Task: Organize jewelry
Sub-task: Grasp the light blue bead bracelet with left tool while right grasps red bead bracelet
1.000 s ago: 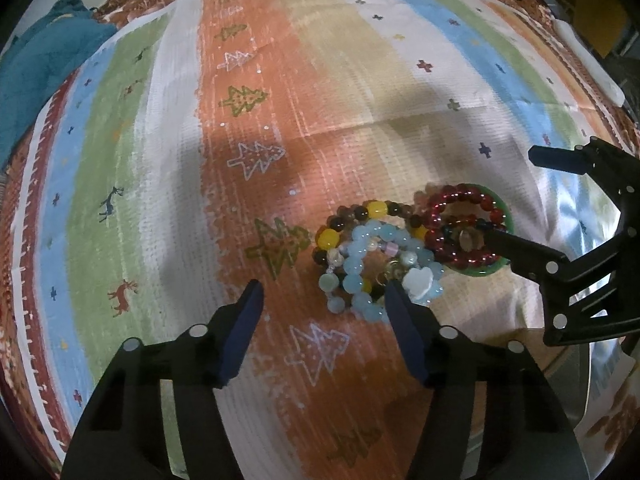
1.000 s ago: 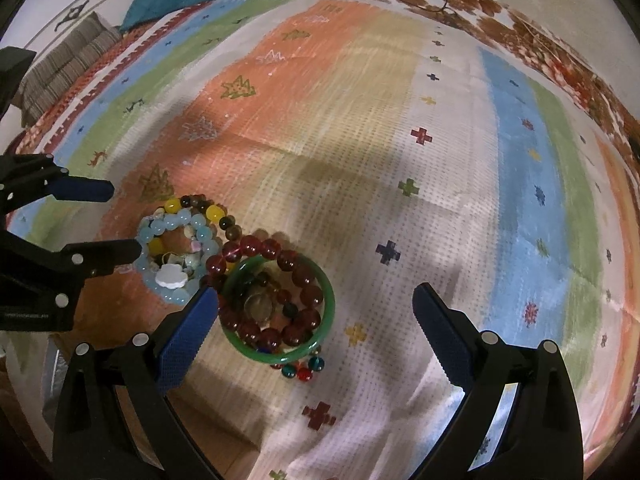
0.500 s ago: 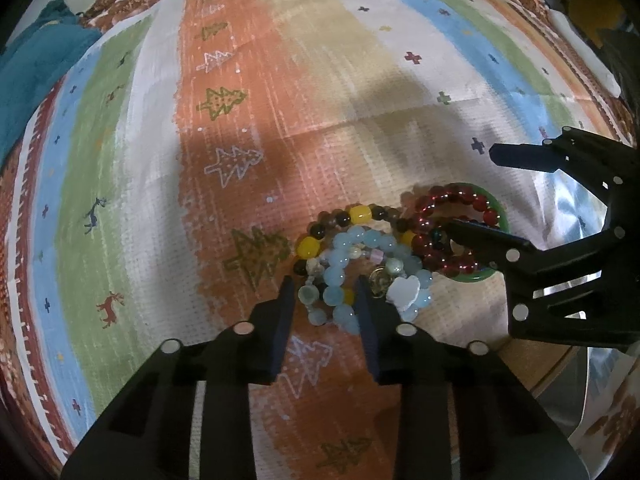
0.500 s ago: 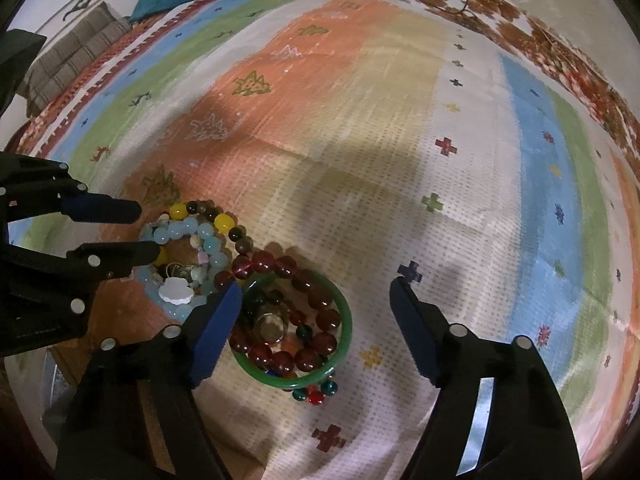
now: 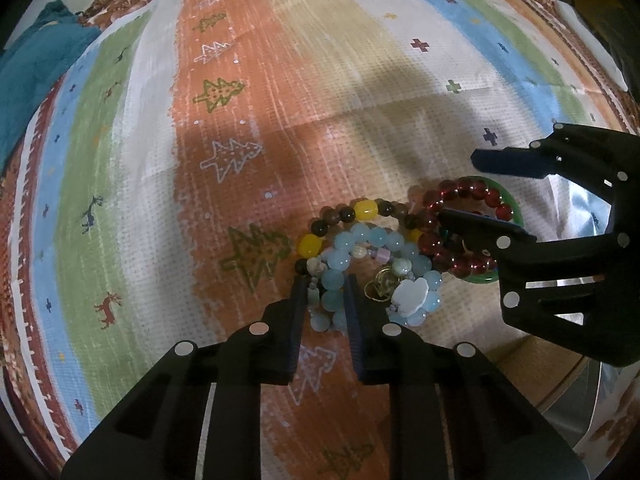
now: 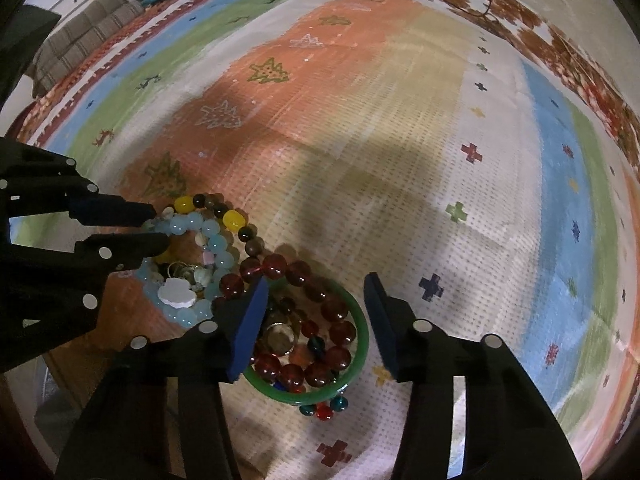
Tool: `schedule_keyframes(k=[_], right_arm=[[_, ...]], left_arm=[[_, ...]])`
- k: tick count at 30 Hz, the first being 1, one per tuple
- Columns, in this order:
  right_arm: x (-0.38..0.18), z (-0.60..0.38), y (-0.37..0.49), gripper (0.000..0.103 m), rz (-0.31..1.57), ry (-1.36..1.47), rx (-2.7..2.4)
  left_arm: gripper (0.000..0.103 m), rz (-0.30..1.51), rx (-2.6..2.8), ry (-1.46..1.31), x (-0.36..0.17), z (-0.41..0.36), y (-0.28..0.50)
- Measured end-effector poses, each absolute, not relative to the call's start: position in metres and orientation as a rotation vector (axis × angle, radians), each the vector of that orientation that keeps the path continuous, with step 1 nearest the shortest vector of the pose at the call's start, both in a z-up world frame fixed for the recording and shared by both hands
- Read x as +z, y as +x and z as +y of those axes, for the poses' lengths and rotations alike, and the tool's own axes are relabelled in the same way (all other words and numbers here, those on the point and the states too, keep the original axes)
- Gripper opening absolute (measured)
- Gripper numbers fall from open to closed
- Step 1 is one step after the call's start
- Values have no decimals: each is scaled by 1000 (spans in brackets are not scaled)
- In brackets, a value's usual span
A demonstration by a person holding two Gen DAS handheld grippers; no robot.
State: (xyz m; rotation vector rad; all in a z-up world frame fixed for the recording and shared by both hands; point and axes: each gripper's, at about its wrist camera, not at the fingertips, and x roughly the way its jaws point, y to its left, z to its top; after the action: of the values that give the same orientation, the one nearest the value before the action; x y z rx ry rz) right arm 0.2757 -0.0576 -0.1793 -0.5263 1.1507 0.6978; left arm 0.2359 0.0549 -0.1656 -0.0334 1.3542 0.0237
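A pile of jewelry lies on the striped cloth. My left gripper [image 5: 325, 286] is shut on the pale blue bead bracelet [image 5: 335, 280], which carries a white flower charm [image 5: 410, 295]. It also shows in the right wrist view [image 6: 188, 224]. A brown and yellow bead bracelet [image 5: 360, 212] lies around it. A dark red bead bracelet [image 6: 296, 276] lies inside a green bangle [image 6: 362, 344]. My right gripper [image 6: 316, 284] is open, its fingers standing either side of the green bangle's far part.
The striped tablecloth [image 5: 320, 100] with tree and cross patterns covers the surface. A teal cloth [image 5: 36, 64] lies at the far left. A brown checked cushion [image 6: 80, 40] sits at the far edge. The table's near edge and bare wood [image 5: 536, 364] show by the pile.
My left gripper moved forward and closed on the pale blue bracelet. My right gripper narrowed its opening and came down over the green bangle and red beads.
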Motion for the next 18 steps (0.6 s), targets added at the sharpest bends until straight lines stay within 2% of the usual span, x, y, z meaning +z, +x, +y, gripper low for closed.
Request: schedule_keyframes(k=[3,8,11,18], right_arm=[[-182,-56,276,43,1147,-543,698],[-182,-60,278,25,1139,-550,674],[-181,-63,280,19,1139,-548,667],[-181,-62,279,16,1133,-559,658]], left_arm=[[18,1355,28,-24,-166,52,237],[17,1355,39,-20,-165,50,235],[17,1356,46,-24,-164,50,235],[21,1359,49,7,-168,45,235]])
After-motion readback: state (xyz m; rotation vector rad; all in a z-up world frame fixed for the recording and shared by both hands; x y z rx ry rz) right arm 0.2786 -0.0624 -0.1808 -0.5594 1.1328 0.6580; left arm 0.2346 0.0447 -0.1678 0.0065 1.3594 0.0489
